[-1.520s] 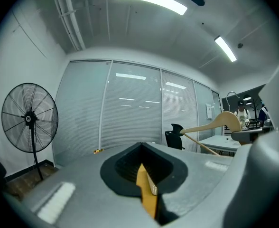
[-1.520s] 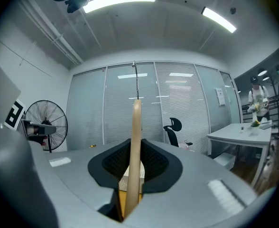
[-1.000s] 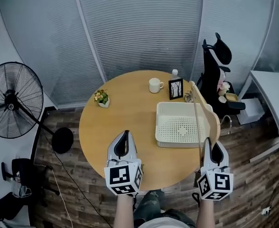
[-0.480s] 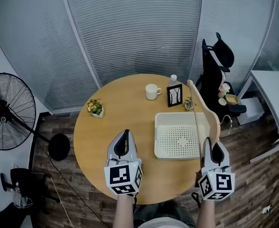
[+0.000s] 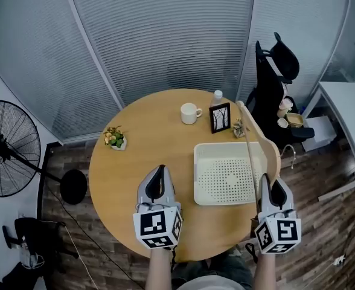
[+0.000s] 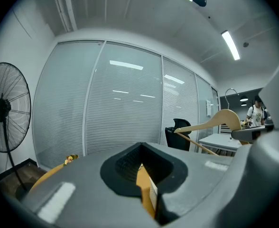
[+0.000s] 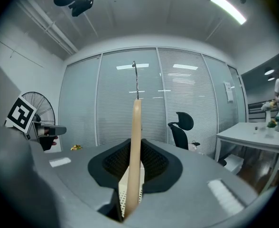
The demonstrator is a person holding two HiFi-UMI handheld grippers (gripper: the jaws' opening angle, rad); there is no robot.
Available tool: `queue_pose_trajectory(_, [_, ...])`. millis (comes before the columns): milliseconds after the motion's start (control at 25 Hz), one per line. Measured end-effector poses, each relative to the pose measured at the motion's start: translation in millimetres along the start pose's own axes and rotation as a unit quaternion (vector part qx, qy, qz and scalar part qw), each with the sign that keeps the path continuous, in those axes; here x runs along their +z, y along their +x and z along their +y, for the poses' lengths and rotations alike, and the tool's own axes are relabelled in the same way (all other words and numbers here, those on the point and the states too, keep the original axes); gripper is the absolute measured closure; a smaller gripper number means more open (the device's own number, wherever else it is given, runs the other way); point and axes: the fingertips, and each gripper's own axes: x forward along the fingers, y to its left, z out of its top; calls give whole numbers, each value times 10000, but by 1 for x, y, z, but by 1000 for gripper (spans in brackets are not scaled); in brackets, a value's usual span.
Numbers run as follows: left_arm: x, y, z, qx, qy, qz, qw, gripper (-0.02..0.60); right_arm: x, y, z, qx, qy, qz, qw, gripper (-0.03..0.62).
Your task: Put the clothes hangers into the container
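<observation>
View shifted; R gripper (image 5: 275, 189) clamps hanger (image 7: 135, 146).

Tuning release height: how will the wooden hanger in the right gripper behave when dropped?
Hanger looks like solid wood, so probably rigid, no flop. Right gripper pinches it edge-on near one end, so it likely tips flat on release. Metal hook may snag the tray rim.
</observation>
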Motion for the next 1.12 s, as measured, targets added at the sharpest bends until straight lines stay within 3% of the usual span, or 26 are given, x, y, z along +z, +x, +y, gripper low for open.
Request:
queue_pose_trajectory(240, [-6, 12, -8, 110, -52, 110, 9999, 581, -3, 13, -13, 206, 37, 150, 9997, 511])
queue_pose_trajectory(520, [-7, 25, -10, 306, -38, 187, 9993, 581, -11, 32, -19, 777, 18, 388, 9962, 511])
queue_pose_trajectory(800, [-10, 42, -18, 412, -10, 277, 9988, 581, -24, 43, -28, 1303, -93, 706, 9889, 511])
queue_pose_trajectory(1120, [-15, 50, -27, 443, 11, 359, 9984, 581, -31, 43, -37, 1986, 178, 1053, 9742, 511])
